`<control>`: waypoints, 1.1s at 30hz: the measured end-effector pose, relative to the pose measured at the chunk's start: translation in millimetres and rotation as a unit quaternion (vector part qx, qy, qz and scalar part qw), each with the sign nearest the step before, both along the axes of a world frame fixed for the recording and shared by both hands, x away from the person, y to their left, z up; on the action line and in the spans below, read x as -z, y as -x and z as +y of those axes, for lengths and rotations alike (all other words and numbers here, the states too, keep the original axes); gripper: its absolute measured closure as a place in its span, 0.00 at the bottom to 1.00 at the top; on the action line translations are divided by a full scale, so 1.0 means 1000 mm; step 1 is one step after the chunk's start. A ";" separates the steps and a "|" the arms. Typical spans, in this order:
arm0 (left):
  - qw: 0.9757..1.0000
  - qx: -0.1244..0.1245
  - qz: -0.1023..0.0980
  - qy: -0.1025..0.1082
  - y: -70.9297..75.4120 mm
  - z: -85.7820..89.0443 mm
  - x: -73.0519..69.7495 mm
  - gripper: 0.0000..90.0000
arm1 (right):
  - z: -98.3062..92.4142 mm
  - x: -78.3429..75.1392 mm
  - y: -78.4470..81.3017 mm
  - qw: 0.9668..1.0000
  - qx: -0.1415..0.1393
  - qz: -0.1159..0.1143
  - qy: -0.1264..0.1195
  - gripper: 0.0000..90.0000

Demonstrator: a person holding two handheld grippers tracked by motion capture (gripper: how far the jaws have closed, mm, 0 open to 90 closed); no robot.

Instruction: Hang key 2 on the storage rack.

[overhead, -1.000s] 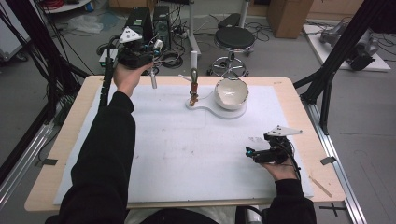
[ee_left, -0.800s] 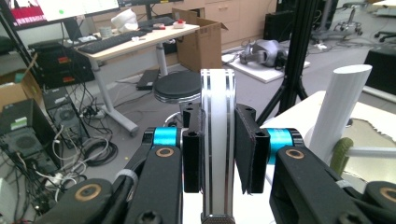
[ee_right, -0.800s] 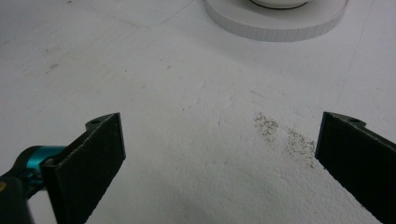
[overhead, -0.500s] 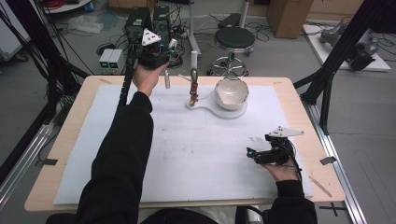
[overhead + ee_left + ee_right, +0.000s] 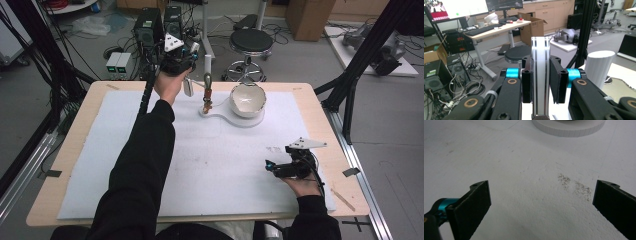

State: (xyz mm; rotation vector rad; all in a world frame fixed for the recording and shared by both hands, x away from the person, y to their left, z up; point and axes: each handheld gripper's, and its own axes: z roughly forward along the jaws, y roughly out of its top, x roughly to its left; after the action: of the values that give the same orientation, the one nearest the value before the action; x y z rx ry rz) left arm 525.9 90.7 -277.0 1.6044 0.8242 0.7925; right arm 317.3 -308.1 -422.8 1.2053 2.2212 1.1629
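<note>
Since the earlier frames, the left claw (image 5: 186, 75) has travelled along the far edge of the table (image 5: 75, 150) toward the right, from near the far left corner to just beside the stand (image 5: 207, 95); the right claw (image 5: 280, 169) has kept its place on the near right side.

From the left gripper view, the left claw is clenched on a white tube (image 5: 540, 75) with dark stripes and a metal end, held upright between the pads. A second white cylinder (image 5: 598, 67) stands just beyond it to the right. In the high view, a white bowl (image 5: 247, 100) sits on a flat white base (image 5: 225, 116) at the far middle of the table, with the brownish upright stand at the base's left end.

By the look of it, the tube is picked up and carried most of the way; setting it down or using it at the stand and bowl is left to do.

The right claw lies released, jaws wide apart over the white mat (image 5: 524, 170), holding nothing. A faint patch of dark specks (image 5: 574, 186) marks the mat ahead of it.

What the tube is remains unclear. The bowl's contents are hard to make out, and the stand is too small to read.
</note>
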 end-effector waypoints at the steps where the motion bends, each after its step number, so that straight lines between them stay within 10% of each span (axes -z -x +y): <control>1: 1.000 0.000 0.000 0.002 0.000 -0.001 0.001 0.82 | 0.000 0.000 0.000 1.000 0.000 0.002 -0.001 0.01; 33: 0.998 0.023 0.031 0.047 -0.003 -0.011 0.010 0.82 | -0.002 0.002 0.000 1.000 0.004 0.005 0.003 0.01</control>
State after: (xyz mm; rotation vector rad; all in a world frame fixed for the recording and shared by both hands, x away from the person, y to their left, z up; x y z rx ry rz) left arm 528.9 79.9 -286.8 1.5655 0.8540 0.6640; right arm 317.8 -309.9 -425.0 1.2205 2.2235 1.1489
